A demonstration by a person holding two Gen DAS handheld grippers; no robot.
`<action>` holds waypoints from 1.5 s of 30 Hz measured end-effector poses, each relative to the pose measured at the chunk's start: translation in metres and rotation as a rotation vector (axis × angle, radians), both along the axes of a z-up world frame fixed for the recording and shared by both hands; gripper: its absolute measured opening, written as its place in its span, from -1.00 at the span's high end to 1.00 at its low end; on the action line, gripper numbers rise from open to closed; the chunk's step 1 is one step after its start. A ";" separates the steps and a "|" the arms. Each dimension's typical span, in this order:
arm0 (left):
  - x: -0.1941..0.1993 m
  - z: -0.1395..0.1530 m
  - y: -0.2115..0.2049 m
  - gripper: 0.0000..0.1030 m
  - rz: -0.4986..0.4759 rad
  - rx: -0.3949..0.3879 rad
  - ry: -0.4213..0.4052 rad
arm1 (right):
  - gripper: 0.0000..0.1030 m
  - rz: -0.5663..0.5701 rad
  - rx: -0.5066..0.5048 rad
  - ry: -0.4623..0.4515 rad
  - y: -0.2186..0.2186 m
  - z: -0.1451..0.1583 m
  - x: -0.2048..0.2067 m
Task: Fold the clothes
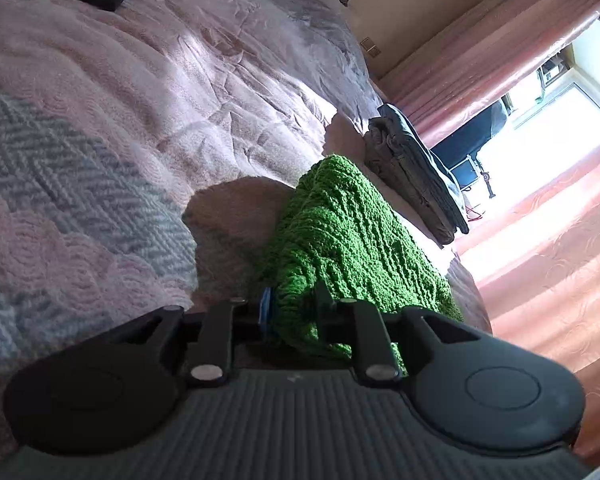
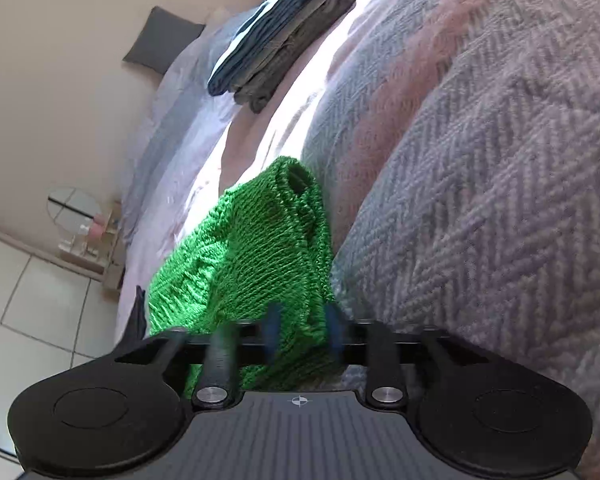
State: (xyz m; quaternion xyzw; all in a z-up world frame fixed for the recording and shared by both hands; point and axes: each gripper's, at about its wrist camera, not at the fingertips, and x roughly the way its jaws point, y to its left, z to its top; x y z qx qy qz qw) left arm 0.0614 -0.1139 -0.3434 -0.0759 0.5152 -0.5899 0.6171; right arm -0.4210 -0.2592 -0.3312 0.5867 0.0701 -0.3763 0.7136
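On the bed's pink and grey herringbone blanket (image 2: 480,168) I see the green knitted garment (image 1: 340,232), bunched between both claws. My left gripper (image 1: 292,312) is clamped on its near edge. My right gripper (image 2: 302,332) pinches another fold of it, pads blurred. Farther off, a stack of folded clothes (image 2: 284,36) rests on the bed.
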 end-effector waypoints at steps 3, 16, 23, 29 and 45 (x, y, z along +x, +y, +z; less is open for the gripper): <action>0.012 -0.003 -0.003 0.22 0.031 0.010 0.081 | -0.05 -0.030 0.030 -0.057 0.002 0.008 -0.008; 0.003 -0.015 -0.031 0.28 -0.039 0.120 0.112 | 0.17 -0.049 0.177 -0.150 -0.004 -0.013 -0.003; -0.023 0.006 -0.011 0.52 -0.031 0.081 0.064 | 0.79 -0.001 -0.033 -0.034 -0.012 0.031 -0.022; -0.053 0.005 0.007 0.47 0.031 0.072 -0.023 | 0.88 0.037 -0.013 -0.004 -0.024 0.027 -0.044; -0.027 -0.010 0.006 0.17 0.057 0.102 0.185 | 0.31 -0.106 0.205 -0.230 -0.009 -0.020 -0.019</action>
